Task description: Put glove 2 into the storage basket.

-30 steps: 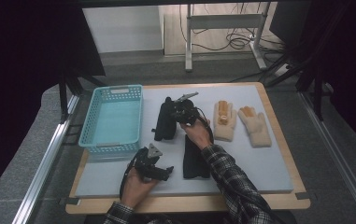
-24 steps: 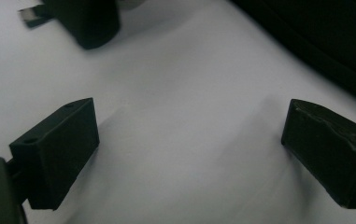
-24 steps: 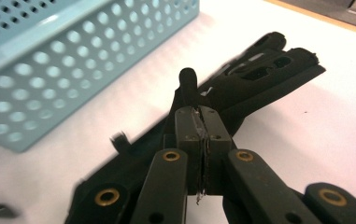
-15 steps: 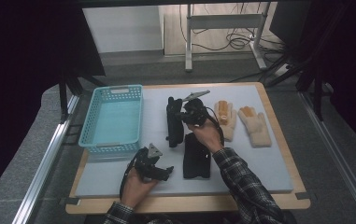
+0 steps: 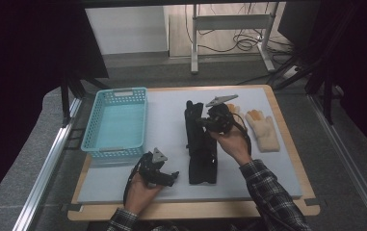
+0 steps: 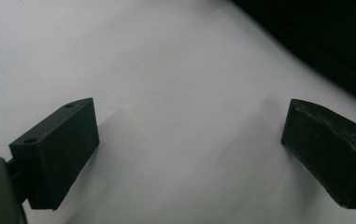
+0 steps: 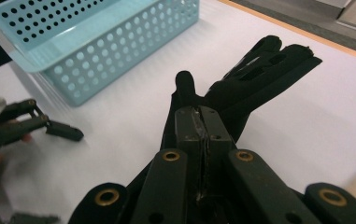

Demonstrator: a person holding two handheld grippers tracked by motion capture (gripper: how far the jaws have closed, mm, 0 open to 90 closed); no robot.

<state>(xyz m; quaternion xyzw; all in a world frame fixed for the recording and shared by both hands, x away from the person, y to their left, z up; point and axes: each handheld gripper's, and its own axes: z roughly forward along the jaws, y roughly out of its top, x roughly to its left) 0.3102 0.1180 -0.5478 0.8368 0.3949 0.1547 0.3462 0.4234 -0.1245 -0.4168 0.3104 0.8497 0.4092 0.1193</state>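
Near the table's middle, your right gripper has its jaws pinched together on a black glove, lifting one end while the rest trails over its partner on the mat, probably so it drags clear toward the blue basket. Your left gripper waits with jaws wide and empty, leaving that path free.

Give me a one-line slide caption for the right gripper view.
Right gripper pinches a black glove above the white table, blue basket beyond.
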